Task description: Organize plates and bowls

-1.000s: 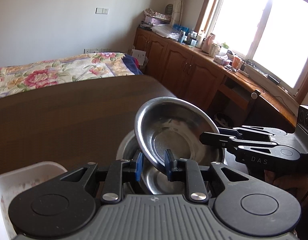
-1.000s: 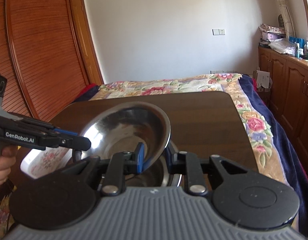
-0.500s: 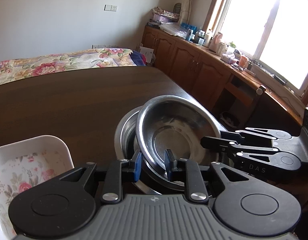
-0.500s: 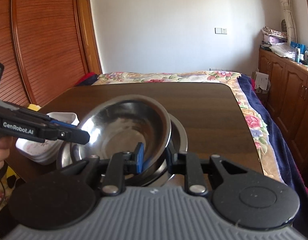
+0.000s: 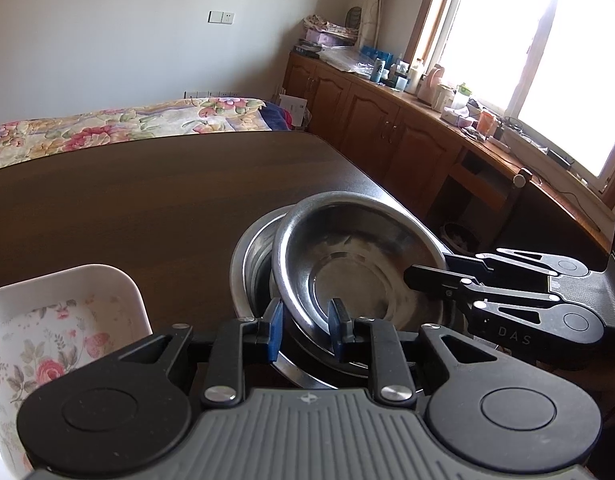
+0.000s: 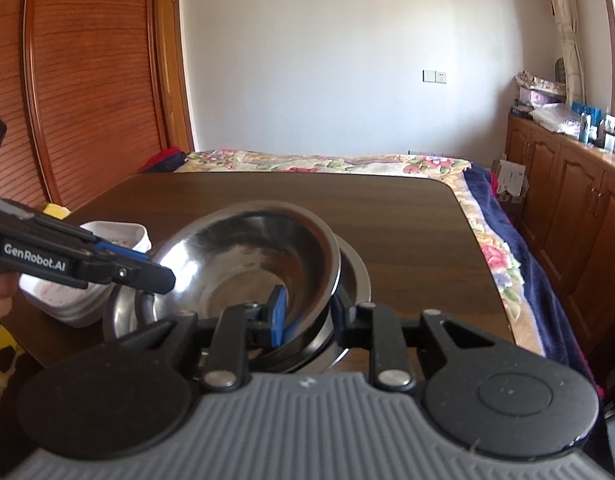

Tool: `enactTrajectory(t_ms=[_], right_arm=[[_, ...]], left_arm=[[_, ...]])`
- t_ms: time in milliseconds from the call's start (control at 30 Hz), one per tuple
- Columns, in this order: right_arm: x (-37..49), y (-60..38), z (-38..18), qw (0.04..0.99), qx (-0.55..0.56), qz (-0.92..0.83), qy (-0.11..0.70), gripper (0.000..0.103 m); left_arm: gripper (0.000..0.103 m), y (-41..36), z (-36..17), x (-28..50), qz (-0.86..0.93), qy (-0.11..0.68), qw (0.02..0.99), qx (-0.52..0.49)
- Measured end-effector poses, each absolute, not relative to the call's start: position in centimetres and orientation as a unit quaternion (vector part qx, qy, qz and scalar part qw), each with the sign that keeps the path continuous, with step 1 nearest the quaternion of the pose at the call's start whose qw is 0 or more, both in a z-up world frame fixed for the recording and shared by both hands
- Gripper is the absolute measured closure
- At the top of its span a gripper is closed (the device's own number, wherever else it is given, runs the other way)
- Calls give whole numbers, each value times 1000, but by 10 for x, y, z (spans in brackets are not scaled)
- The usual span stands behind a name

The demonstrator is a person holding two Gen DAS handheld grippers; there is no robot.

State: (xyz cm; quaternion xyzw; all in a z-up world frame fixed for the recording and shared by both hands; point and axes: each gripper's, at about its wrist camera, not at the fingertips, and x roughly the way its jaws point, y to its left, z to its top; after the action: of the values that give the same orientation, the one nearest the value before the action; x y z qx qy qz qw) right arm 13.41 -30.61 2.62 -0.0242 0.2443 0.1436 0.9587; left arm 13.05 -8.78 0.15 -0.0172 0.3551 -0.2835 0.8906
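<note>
**Two claws lowered a steel bowl into the stack**

Dark wood of the table (image 5: 155, 200) carried a stack of steel bowls (image 5: 251, 276) near its front edge, with a flowered white dish (image 5: 47, 344) just beside it. The left claw (image 5: 305, 330) pinched the near rim of the top bowl (image 5: 359, 264), one pad inside and one outside. The right claw (image 6: 307, 312) gripped the opposite rim likewise. Holding both sides probably kept the bowl from swinging as it nested. It sat tilted and off-centre in the stack, so release looked premature until it settled level.
</note>
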Motion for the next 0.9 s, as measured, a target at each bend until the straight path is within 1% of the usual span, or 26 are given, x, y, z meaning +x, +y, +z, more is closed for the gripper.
enactTrajectory(t_ms=[33,167,233,267,367,600,700,767,800,867,900], right_arm=[[133,-304,26,959,-31,142,242,74],[127,-294,26,961,-69,131,232,68],[126,-292,28,962,-81,132,227,59],[125,-292,29,962,-85,130,225,57],[123,-290,32,963,-98,127,216,56],[122,-293,36,968,-79,129,202,56],[119,-297,33,971,-61,125,194,56],[118,-300,31,974,-50,120,186,56],[118,-301,30,975,-43,117,182,56],[118,-303,27,978,-32,111,175,56],[117,-304,26,979,-29,109,172,56]], left_arm=[[79,-87,1,130,-284,356,890,-18],[79,-87,2,129,-284,357,890,-18],[78,-87,3,130,-284,357,890,-18],[78,-87,3,129,-284,357,890,-18],[77,-86,4,129,-281,352,893,-17],[76,-85,10,123,-282,339,897,-20],[70,-83,15,116,-279,318,906,-19],[60,-79,17,112,-274,299,914,-21],[57,-78,17,109,-271,290,918,-23],[47,-77,17,105,-265,272,925,-24],[45,-76,16,103,-261,265,928,-24]])
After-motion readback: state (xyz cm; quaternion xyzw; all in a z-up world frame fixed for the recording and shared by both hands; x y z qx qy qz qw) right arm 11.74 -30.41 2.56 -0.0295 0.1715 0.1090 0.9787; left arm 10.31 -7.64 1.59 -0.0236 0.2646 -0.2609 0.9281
